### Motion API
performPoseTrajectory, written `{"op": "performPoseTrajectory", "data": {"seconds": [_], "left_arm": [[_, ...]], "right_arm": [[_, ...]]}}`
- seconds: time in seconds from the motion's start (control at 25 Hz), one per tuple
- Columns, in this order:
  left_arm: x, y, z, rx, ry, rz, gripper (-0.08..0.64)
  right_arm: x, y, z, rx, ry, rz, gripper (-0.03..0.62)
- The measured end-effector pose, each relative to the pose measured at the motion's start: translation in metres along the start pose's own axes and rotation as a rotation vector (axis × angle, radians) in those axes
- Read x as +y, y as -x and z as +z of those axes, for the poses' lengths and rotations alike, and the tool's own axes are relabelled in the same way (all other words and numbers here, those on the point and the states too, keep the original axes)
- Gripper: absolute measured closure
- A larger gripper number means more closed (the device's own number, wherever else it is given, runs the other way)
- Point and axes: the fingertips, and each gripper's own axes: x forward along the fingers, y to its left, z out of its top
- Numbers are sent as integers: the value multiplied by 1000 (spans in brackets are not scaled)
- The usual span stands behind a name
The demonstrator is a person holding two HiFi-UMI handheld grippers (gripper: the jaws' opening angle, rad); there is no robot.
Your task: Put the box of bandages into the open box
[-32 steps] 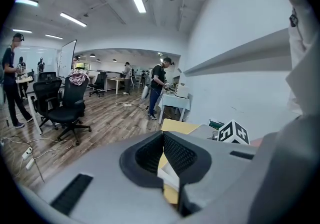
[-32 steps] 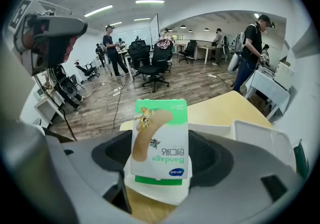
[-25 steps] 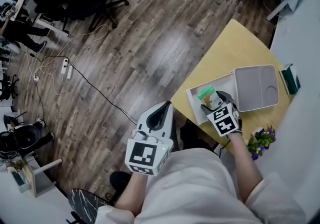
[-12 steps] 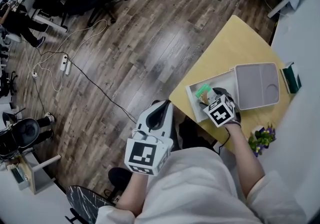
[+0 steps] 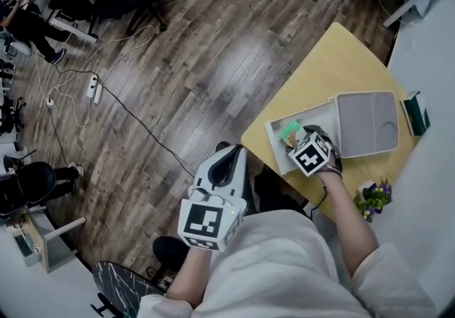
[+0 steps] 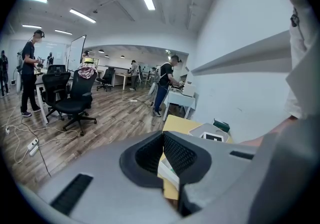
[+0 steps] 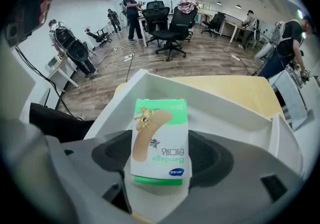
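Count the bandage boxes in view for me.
1: the bandage box is clamped in the right gripper, over the open box. More could be hidden under the gripper.

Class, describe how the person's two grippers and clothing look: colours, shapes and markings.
Both the left gripper and right gripper have pale grey moulded bodies with black ribbed jaw pads. Each carries a white cube printed with black square markers. The person wears a white top with loose sleeves.
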Motion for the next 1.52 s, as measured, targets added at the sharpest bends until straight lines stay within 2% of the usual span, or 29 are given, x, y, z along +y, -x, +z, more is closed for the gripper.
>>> {"op": "performPoseTrajectory", "data": {"seconds": [0.32, 1.08, 1.52], "left_arm": [[2, -5, 0, 18, 5, 9, 554], [2, -5, 4, -1, -3, 22, 554], [-5, -1, -1, 9, 1, 40, 554]], "right_arm": [[-6, -8, 3, 10, 5, -8, 238], [-6, -12, 3, 0, 28, -30, 233], [-10, -2, 2, -42, 23, -54, 199]]}}
